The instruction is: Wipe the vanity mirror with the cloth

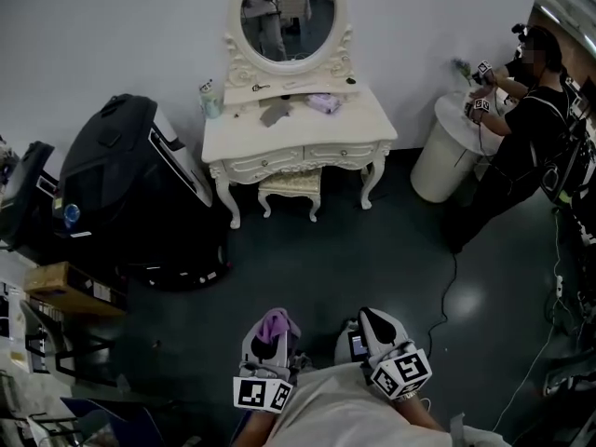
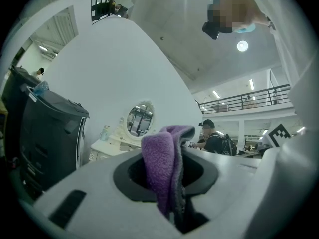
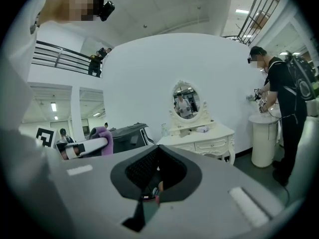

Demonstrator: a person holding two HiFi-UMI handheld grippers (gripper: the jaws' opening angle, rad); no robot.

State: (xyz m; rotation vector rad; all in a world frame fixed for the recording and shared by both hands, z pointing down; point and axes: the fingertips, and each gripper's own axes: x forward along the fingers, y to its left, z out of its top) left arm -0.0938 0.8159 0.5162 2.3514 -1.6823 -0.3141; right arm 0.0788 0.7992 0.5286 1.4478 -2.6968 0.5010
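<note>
The white vanity [image 1: 298, 128] stands against the far wall, its oval mirror [image 1: 289, 12] upright on top. Both grippers are low in the head view, close to my body and well short of the vanity. My left gripper [image 1: 272, 331] is shut on a purple cloth [image 1: 274, 324]. In the left gripper view the cloth [image 2: 162, 168] hangs folded from the jaws, with the mirror [image 2: 139, 121] small in the distance. My right gripper [image 1: 377, 324] is shut with nothing in it. Its own view shows the mirror [image 3: 186, 99] ahead and the cloth [image 3: 101, 133] to the left.
A small stool [image 1: 290, 186] sits under the vanity; a bottle [image 1: 211, 99] and small items lie on top. A large black case [image 1: 140, 189] stands left of it. A person [image 1: 531, 119] works at a round white pedestal [image 1: 447, 156] on the right. Cables [image 1: 447, 287] cross the dark floor.
</note>
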